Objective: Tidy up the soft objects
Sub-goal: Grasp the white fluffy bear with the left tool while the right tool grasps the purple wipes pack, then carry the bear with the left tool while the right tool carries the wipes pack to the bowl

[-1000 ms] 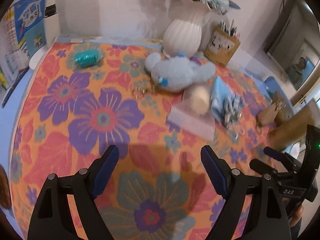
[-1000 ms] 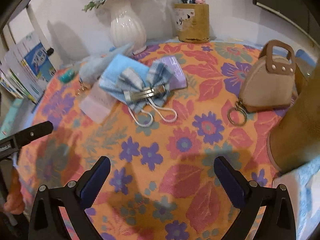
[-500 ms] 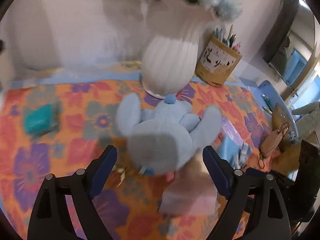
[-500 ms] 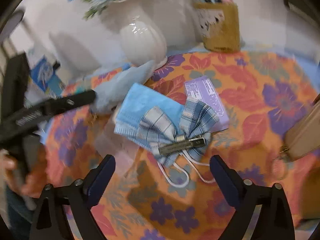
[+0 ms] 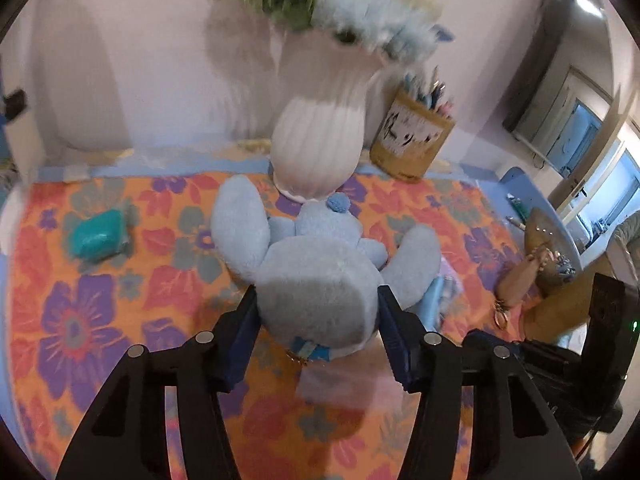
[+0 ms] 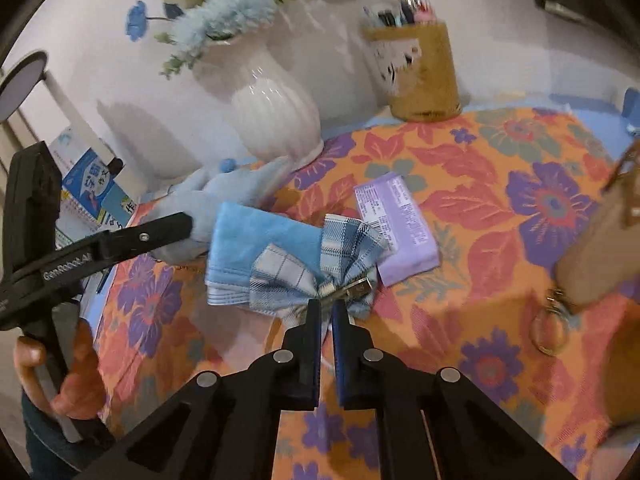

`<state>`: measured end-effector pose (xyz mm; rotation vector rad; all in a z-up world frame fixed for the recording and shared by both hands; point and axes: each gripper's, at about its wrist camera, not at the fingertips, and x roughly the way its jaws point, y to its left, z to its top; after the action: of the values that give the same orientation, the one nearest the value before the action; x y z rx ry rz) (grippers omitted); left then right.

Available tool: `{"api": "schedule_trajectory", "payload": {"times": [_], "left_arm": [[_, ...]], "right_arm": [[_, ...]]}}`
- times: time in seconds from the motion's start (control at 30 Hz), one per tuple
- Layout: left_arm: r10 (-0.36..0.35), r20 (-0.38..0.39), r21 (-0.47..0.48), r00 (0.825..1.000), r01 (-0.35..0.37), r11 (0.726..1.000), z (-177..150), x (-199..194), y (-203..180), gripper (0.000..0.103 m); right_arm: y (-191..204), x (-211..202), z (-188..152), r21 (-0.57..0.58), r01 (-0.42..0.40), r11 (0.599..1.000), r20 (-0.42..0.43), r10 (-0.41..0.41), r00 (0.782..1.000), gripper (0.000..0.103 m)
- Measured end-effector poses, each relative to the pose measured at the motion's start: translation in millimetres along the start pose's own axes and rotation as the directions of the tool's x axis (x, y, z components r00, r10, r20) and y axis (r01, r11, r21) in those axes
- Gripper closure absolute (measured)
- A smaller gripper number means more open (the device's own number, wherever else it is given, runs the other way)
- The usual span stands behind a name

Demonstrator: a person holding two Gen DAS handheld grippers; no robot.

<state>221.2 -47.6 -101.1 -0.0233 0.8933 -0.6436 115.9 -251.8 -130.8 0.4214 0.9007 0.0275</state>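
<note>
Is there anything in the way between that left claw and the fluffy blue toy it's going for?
Nothing visible stands between them. The blue plush toy already sits between the left gripper fingers, whose jaws are closing, the blue pads at its two sides. The white vase stands behind the toy, not in the path.

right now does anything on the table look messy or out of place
Yes. The plaid bow clip lies crooked on the blue face mask, overlapping the purple packet in one heap. The plush toy sprawls against the white vase. Nothing looks spilled or damaged.
</note>
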Motion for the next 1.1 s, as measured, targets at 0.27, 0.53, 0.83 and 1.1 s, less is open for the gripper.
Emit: {"api": "schedule_trajectory", "payload": {"times": [0.27,0.53,0.83,1.1], "left_arm": [[0.023,0.128,-0.027,0.991,-0.02,0.999,-42.2,-72.7,3.1,0.05],[0.114,0.153,-0.054,0.982,-0.107,0.993,-72.0,-75.8,23.4,0.05],[0.104,0.112,-0.045,0.988,-0.099,0.994,-74.1,-49.6,24.8,0.049],[0.088,0.118,-0.023,0.989,-0.086,0.996,-74.3,-51.5,16.0,0.049]], "right_arm": [[18.8,-37.1,-16.5,-0.081,0.056,0.995,-0.008,-0.057,0.998,0.078],[4.3,-15.9,17.4,-0.007,0.144,0.99,0.036,-0.144,0.989,0.04],[-14.6,64.3,75.7,-0.069,0.191,0.979,-0.108,-0.197,0.974,0.046],[-36.2,48.9,78.8,-0.034,0.198,0.98,-0.008,-0.199,0.98,0.064]]}}
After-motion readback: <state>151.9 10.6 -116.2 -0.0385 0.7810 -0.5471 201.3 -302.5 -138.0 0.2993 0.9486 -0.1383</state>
